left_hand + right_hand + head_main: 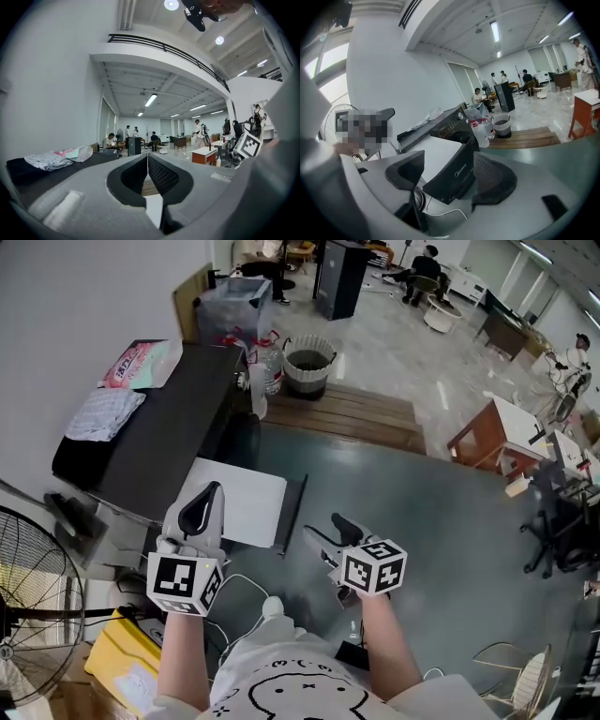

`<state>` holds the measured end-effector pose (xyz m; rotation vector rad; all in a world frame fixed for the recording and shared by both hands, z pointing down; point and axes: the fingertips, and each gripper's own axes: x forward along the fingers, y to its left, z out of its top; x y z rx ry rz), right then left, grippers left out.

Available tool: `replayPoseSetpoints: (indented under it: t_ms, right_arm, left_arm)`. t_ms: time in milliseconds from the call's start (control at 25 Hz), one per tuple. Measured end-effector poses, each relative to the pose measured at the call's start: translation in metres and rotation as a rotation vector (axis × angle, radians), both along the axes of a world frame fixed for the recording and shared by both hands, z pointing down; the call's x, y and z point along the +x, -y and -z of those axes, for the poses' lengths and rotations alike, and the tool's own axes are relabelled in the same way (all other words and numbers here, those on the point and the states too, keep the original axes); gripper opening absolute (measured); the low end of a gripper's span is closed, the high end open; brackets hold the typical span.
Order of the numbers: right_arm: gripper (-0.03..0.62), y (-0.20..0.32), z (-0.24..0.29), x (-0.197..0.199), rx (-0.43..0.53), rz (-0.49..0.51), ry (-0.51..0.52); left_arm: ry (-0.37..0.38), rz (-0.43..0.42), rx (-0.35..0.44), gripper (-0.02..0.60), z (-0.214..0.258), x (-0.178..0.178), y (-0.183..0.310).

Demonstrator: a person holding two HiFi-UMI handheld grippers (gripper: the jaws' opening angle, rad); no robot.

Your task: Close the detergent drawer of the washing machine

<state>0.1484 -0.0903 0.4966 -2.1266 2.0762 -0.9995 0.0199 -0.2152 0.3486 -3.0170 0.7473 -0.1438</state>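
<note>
a large open workroom, white-walled and brightly lit.
a plain white wall (pixel 94 296) runs along the left. the pale glossy floor (pixel 394 343) meets a wooden platform (pixel 347 413), then darker grey-green flooring (pixel 422 512). a standing fan (pixel 33 577) is at lower left, a red-brown desk (pixel 487 432) at right. strip lights (pixel 151 100) hang beneath a railed balcony (pixel 159 47).

A fan (pixel 28 606) stands left of the washing machine (pixel 239 501), basket (pixel 308 362) behind.
</note>
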Motion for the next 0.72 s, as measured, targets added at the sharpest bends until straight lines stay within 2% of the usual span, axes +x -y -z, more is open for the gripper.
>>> replayPoseSetpoints:
  t_ms: [200,400,560,720]
  right_arm:
    - [0.314,0.01,-0.032,-0.003,-0.042,0.026,0.093]
    - [0.314,0.013,-0.057,-0.003,-0.046,0.009,0.252]
    - [0.314,0.019,-0.071,0.001,-0.013,-0.003,0.405]
    - [0.314,0.024,-0.085,0.005,-0.008,0.024,0.476]
  left_arm:
    - [0.018,-0.036,-0.018,0.018,-0.014,0.007,0.013]
    - [0.023,-0.046,-0.032,0.018,-0.022,0.012,0.018]
    - [0.037,-0.037,-0.045,0.018,-0.031,0.016,0.02]
    - [0.058,-0.006,-0.058,0.018,-0.041,0.024,0.023]
